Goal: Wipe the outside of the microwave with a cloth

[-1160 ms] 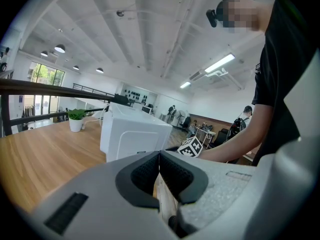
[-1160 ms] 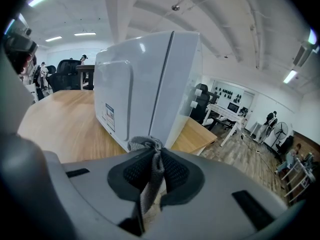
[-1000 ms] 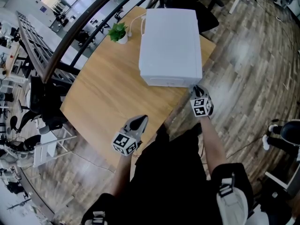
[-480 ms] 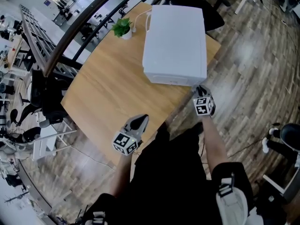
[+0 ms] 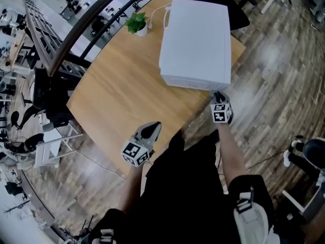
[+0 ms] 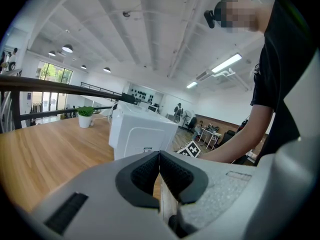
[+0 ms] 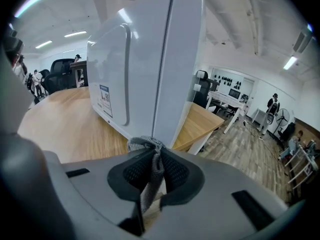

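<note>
A white microwave (image 5: 197, 34) stands at the far right of the wooden table (image 5: 122, 85), its door side facing me. My right gripper (image 5: 218, 96) is right at the microwave's near right corner, shut on a grey cloth (image 7: 148, 146) that bunches out between the pads. In the right gripper view the microwave (image 7: 145, 59) fills the frame just beyond the cloth. My left gripper (image 5: 149, 131) hovers over the table's near edge, jaws shut with nothing between them. From the left gripper view the microwave (image 6: 137, 131) shows ahead.
A small potted plant (image 5: 137, 23) and a white cable (image 5: 158, 15) sit at the table's far side by the microwave. A dark railing (image 5: 76, 32) runs along the left. Wooden floor (image 5: 274, 80) lies to the right of the table.
The view has shifted, so the microwave and table sit slightly higher and further right in frame. My right gripper stays at the microwave's near corner with the cloth; the left gripper holds still.
</note>
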`<state>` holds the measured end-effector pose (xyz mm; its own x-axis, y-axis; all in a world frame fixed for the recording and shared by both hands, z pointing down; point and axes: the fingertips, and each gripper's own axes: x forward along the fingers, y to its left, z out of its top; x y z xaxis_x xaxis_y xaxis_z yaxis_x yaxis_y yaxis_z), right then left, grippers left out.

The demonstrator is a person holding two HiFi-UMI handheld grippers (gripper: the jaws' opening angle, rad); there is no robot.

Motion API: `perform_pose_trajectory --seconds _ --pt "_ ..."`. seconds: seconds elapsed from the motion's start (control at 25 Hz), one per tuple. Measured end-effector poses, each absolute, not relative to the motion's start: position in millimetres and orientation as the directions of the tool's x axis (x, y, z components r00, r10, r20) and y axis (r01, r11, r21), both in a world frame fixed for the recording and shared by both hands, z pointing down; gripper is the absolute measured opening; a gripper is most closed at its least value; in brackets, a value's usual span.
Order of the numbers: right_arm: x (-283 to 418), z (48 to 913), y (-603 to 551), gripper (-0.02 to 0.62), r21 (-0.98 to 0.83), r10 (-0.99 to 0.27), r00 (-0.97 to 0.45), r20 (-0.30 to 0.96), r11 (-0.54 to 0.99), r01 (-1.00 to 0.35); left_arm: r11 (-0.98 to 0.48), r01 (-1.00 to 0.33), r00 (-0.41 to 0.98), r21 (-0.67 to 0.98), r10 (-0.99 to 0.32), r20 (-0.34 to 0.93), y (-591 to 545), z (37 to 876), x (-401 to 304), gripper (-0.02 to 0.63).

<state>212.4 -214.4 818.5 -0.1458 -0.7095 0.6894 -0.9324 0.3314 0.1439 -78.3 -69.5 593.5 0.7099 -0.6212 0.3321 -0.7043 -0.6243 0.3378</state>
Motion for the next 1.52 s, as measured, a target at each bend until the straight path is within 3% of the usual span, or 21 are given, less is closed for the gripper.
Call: perform_pose_trajectory --seconds 0.6,1.52 --pt "113.6 835.6 -229.3 0.034 0.099 -0.674 -0.243 0.698 0.427 -0.899 -0.584 -0.734 0.678 0.346 -0.652 0.338 -68.3 599.5 -116.6 0.003" --pt "-4.5 838.9 -248.4 0.034 -0.047 -0.664 -0.317 0.678 0.391 -0.919 -0.565 -0.746 0.664 0.353 -0.668 0.335 -62.9 612.4 -167.4 0.003"
